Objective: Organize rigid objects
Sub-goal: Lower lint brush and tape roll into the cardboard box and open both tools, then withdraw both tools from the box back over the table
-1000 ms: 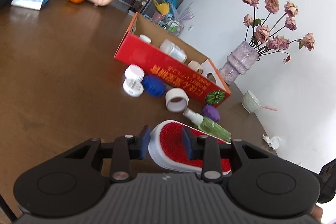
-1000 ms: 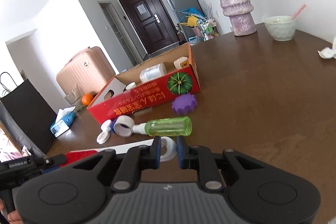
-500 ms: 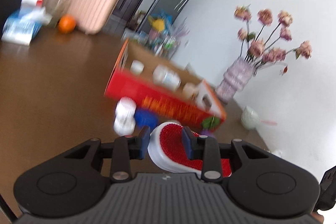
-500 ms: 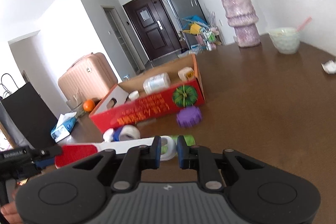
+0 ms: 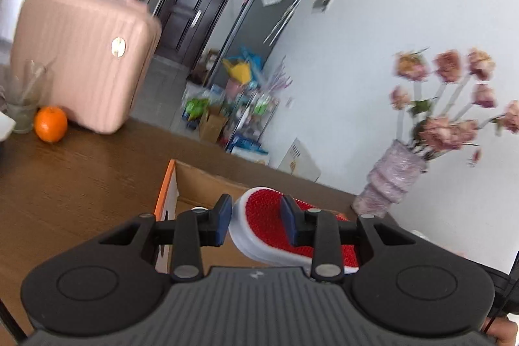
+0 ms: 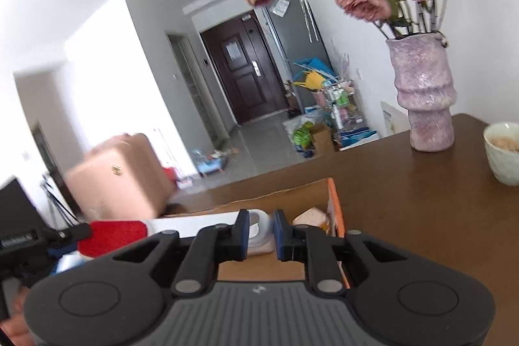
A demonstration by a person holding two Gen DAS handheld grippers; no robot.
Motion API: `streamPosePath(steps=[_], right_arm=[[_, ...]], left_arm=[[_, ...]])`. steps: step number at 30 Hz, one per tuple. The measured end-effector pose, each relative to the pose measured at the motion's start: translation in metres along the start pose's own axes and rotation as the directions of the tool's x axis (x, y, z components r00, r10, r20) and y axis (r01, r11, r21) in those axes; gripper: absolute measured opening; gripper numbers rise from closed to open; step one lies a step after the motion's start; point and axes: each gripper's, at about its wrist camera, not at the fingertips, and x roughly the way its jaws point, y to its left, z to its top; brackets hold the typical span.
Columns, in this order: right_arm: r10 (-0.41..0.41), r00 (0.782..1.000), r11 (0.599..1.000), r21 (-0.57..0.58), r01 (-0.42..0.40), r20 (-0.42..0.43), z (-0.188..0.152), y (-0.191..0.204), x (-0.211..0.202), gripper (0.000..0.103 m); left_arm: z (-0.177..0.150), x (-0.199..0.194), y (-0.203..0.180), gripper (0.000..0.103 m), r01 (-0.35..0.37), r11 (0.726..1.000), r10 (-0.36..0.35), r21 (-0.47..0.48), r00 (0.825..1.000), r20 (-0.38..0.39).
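A white brush with a red bristle pad is held by both grippers above the open cardboard box. My left gripper is shut on the red pad end. My right gripper is shut on the white handle end; the red pad shows at the left of the right wrist view. The box lies right under the brush; a pale object lies inside it. The other loose items on the table are hidden.
A purple vase with dried roses and a white bowl stand at the table's far right. An orange and a glass sit at the far left. A pink suitcase stands beyond the table.
Both grippers have lifted the brush off the table and carried it forward over the box. The loose bottles and caps have dropped out of view.
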Motion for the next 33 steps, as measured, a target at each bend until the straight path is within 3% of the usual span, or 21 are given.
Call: streamPosePath(steps=[7,9,12,15,18,20,22,24,26,30,31,33], right_arm=[[-0.035,0.993,0.999,-0.025,0.033,-0.109,-0.007,-0.008,0.088,0.016],[-0.081,0.99,0.994,-0.078,0.072,-0.112,-0.017,-0.003,0.102,0.018],[-0.205,0.974,0.946,-0.273,0.173,-0.094,-0.032,0.014,0.112,0.022],[-0.205,0.977,0.937,-0.3,0.179,-0.058,-0.036,0.02,0.109,0.037],[-0.197,0.979,0.943,-0.283,0.177,-0.043,-0.037,0.02,0.104,0.04],[-0.196,0.98,0.943,-0.281,0.176,-0.044,-0.038,0.022,0.101,0.04],[-0.189,0.981,0.944,-0.284,0.168,-0.049,-0.036,0.022,0.099,0.04],[-0.179,0.983,0.939,-0.305,0.16,-0.034,-0.035,0.027,0.09,0.042],[-0.179,0.984,0.922,-0.351,0.163,-0.013,-0.032,0.033,0.08,0.051],[-0.145,0.987,0.905,-0.393,0.161,0.071,-0.03,0.05,0.039,0.076],[-0.128,0.988,0.908,-0.391,0.154,0.091,-0.031,0.054,0.028,0.08],[-0.093,0.988,0.906,-0.402,0.135,0.122,-0.036,0.062,0.008,0.091]], left_arm=[[0.001,0.076,0.035,0.034,-0.075,0.997,0.074,-0.013,0.994,-0.082],[-0.006,0.093,0.042,0.034,-0.1,0.995,0.098,-0.014,0.988,-0.12],[-0.016,0.11,0.038,0.035,-0.131,0.989,0.14,0.07,0.978,-0.154],[-0.022,0.107,0.031,0.044,-0.112,0.986,0.13,0.12,0.98,-0.15],[-0.021,0.1,0.025,0.047,-0.086,0.987,0.104,0.136,0.985,-0.135],[-0.02,0.095,0.019,0.053,-0.106,0.98,0.125,0.169,0.987,-0.103],[-0.02,0.089,0.013,0.07,-0.147,0.966,0.166,0.211,0.983,-0.076],[-0.019,0.083,0.006,0.078,-0.169,0.945,0.191,0.28,0.98,-0.056],[-0.021,0.068,0.002,0.084,-0.199,0.926,0.215,0.322,0.976,-0.016],[-0.027,0.033,-0.003,0.094,-0.21,0.918,0.215,0.337,0.976,0.023],[-0.029,0.023,-0.008,0.1,-0.229,0.906,0.228,0.357,0.973,0.046],[-0.034,0.0,-0.016,0.103,-0.273,0.883,0.244,0.382,0.962,0.124]])
